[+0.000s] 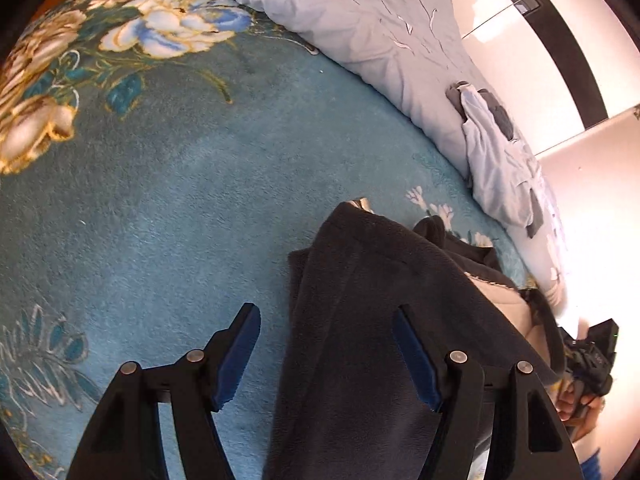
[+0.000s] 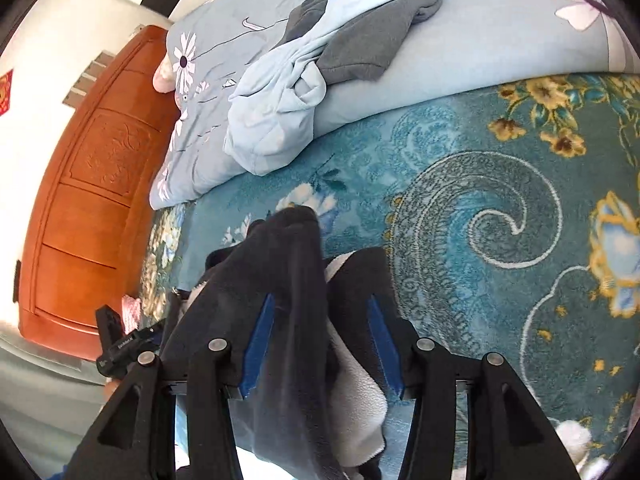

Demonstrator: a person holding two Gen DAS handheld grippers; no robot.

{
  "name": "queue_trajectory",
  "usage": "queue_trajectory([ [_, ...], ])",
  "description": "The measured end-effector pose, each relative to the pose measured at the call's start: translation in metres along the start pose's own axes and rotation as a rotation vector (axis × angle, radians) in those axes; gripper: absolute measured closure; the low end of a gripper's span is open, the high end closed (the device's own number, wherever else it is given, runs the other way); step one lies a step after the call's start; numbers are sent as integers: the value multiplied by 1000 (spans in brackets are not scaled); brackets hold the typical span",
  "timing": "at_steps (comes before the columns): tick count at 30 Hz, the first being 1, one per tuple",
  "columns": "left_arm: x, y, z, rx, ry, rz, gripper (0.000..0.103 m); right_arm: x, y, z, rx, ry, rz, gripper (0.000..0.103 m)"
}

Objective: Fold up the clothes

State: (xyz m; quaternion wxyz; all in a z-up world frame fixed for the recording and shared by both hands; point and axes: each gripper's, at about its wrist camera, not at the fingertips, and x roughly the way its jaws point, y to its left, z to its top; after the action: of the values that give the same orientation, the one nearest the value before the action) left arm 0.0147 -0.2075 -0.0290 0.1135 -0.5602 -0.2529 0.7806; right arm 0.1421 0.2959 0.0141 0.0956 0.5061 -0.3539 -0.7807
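Note:
A dark navy fleece garment [image 1: 372, 304] with a pale lining lies on the teal floral blanket [image 1: 168, 184]. My left gripper [image 1: 326, 316] is open, its jaws wide, with the garment's left edge lying between its blue pads [image 1: 416, 360]. In the right wrist view the same garment [image 2: 288, 280] runs up between the jaws of my right gripper [image 2: 320, 308], which is open and astride a raised fold. Its pale lining [image 2: 356, 400] shows at the right. The other gripper [image 2: 120, 348] shows at the left edge.
A grey-blue flowered duvet [image 2: 472, 48] lies bunched at the back of the bed. A light blue garment [image 2: 276, 104] and a grey garment [image 2: 360, 44] are piled on it. An orange wooden headboard [image 2: 80, 208] stands at the left.

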Motion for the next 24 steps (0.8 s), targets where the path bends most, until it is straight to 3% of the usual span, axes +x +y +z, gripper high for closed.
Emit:
queue_trajectory([
  [3,3,-12,-2,57,4,20,36,24,2,6,10,20,21,51],
  [7,2,-25,-7,143,-16,88,82,47,9,11,22,30,54,54],
  [8,0,-28,-9,169,-31,105,92,50,12,12,22,27,62,68],
  [10,-13,-28,-10,178,-85,80,92,50,20,12,-4,26,41,91],
  [11,-20,-28,-10,180,-113,65,93,50,24,12,-19,25,27,92],
  [13,-37,-24,-6,156,-178,20,93,39,28,14,-5,1,83,93],
  [16,-60,-5,9,46,-264,-56,93,9,24,24,42,-116,175,94],
  [17,-59,1,14,17,-271,-44,93,3,19,29,66,-144,177,94],
  [24,-6,23,23,-51,-123,114,93,45,-13,36,157,-71,33,94],
])
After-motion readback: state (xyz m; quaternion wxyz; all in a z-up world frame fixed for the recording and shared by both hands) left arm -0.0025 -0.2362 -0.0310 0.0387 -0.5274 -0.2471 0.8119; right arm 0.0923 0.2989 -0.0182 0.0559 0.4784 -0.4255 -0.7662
